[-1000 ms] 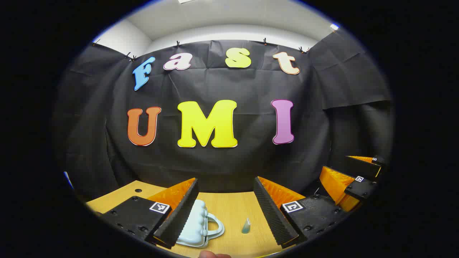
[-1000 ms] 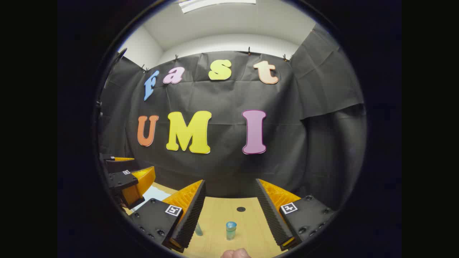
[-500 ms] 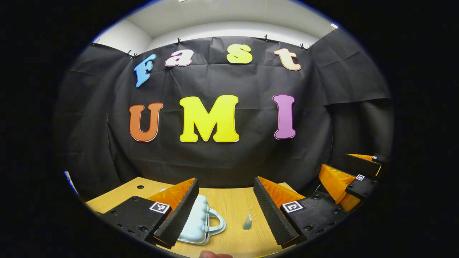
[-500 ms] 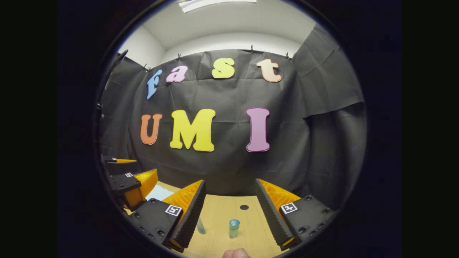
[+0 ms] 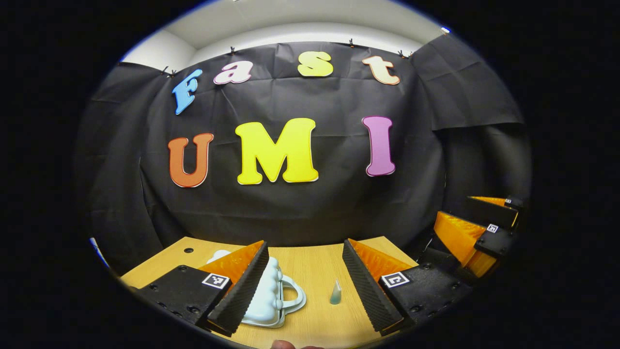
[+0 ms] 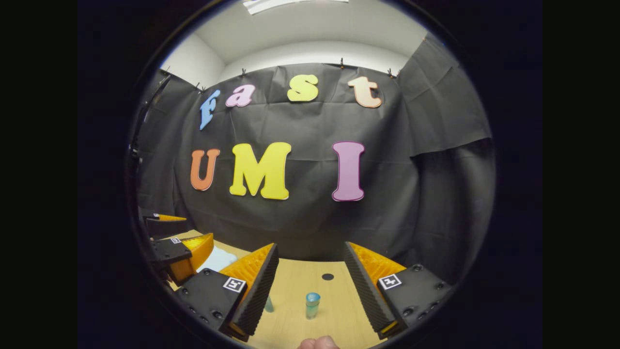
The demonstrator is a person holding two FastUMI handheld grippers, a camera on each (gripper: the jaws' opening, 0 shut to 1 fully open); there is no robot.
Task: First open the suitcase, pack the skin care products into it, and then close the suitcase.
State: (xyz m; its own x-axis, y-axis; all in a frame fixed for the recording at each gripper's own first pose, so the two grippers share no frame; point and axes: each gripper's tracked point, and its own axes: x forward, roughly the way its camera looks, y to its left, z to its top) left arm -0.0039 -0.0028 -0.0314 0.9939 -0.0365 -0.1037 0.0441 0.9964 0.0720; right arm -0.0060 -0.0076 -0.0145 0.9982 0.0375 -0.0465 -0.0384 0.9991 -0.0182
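Left gripper view looks along my left gripper (image 5: 304, 286), fingers spread wide and holding nothing, above a light wooden tabletop (image 5: 315, 261). On it lies a small pale blue-white moulded plastic suitcase with a loop handle (image 5: 271, 298), lid down and partly hidden behind my left finger, and just to its right stands a little teal cone-tipped tube (image 5: 335, 293), apart from the case. My right gripper (image 5: 477, 232) shows off at the edge. Right gripper view has that right gripper (image 6: 310, 286) likewise released and empty, with a short translucent teal bottle with a blue cap (image 6: 312, 305) upright between its fingers but touching neither; a corner of the pale case (image 6: 218, 259) sits near my left gripper (image 6: 177, 242). Nothing is packed, so I judge opening the case comes first. The case looks light (and slick), so prying the lid one-handed could skate it across the wood into the tube and topple it; the narrow bottle could also tip if one finger reaches it before the other.
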